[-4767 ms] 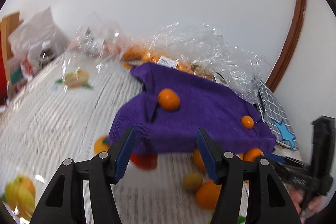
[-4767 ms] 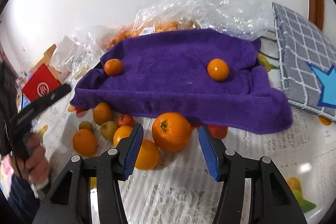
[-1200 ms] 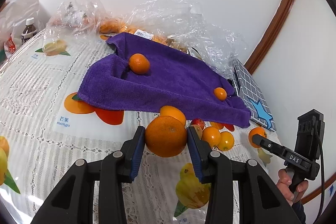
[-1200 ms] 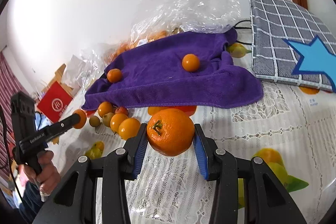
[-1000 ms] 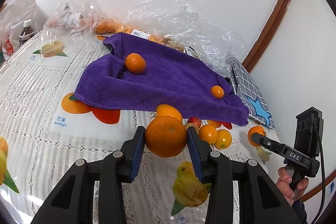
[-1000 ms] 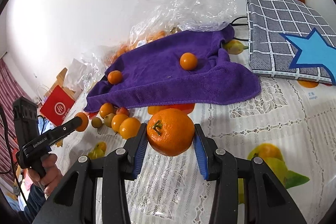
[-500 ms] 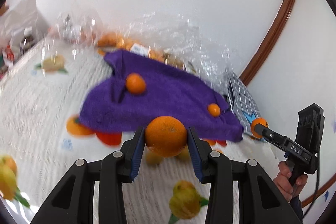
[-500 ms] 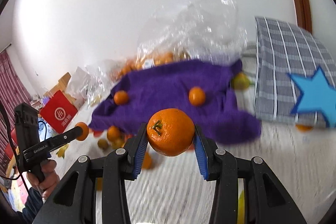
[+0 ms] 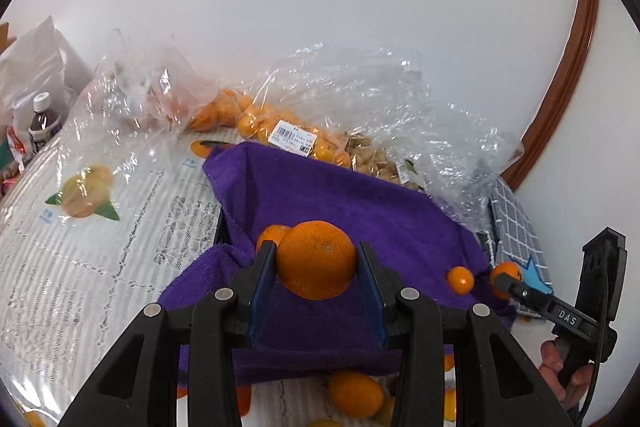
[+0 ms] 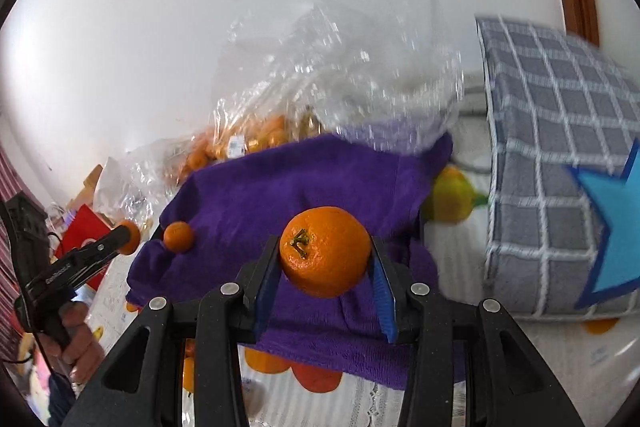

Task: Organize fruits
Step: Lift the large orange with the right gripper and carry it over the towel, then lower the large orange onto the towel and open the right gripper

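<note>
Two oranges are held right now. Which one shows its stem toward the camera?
The orange in the right gripper: its green stem faces the camera. The left gripper's orange shows only a small navel dot.

Loose fruits (image 9: 354,391) below the purple towel's (image 9: 340,203) near hem: partly screened by the left gripper's frame and cut by the picture's edge; count undeterminable. Bagged oranges (image 9: 256,121) behind the towel: obscured by crinkled plastic. Plastic bag (image 10: 360,67) above the towel: motion-blurred, contents unreadable.
</note>
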Tool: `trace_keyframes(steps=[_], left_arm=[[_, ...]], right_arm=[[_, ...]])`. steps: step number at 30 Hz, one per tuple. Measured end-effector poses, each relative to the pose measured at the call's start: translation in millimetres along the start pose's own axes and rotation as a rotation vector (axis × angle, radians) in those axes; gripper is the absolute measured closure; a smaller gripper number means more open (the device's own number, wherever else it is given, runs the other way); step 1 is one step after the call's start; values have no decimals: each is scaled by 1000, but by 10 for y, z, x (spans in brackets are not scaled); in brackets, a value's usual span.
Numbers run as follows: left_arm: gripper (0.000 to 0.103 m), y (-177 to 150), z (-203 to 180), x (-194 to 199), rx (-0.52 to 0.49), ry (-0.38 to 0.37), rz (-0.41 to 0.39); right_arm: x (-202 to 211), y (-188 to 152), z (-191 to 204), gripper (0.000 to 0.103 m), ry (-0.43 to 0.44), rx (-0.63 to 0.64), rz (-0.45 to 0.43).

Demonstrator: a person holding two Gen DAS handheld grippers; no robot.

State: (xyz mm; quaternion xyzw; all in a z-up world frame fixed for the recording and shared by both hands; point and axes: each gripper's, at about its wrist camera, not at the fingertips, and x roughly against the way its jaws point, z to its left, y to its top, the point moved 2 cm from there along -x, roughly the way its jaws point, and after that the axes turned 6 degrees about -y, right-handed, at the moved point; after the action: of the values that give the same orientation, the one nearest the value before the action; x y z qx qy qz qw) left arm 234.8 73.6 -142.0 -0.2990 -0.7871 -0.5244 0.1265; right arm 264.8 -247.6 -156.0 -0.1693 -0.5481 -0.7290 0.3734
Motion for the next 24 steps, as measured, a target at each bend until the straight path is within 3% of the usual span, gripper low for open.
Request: trace_keyframes(steps=[7,11,24], left_arm=[[65,-98,134,-176,39,22,93],[65,-123,167,-215,37,76,102],[65,-158,86,-336,-23,119,140]], right_arm=[[-157,-75,89,60,-40,74,51],[-182,-136,169,60,-72,128,52],[-226,-177,238,55,-75,170,63]])
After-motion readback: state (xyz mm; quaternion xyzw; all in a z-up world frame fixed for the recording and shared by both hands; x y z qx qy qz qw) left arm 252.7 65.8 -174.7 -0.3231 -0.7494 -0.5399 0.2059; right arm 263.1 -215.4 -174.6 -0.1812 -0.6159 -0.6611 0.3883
